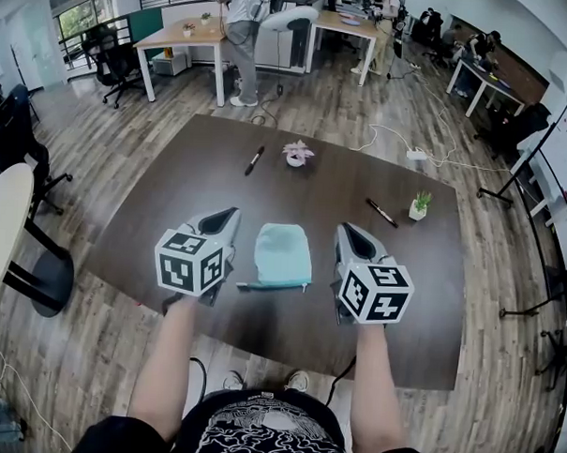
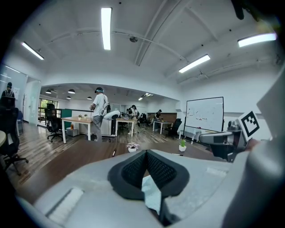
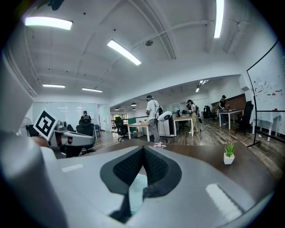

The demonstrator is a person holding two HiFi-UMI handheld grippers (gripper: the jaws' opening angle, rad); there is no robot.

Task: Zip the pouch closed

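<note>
Left tongs (image 1: 230, 212) pressed together with nothing between them, right tongs (image 1: 347, 229) likewise together and empty, pale blue pouch (image 1: 282, 256) lying flat on the dark bench (image 1: 304, 189) between the two tongs, just beside each

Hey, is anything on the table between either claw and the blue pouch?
Nothing visible does. The pouch lies flat between the left claw and the right claw, with only bare table at each side. The two markers, the flower and the potted plant sit farther back.
</note>
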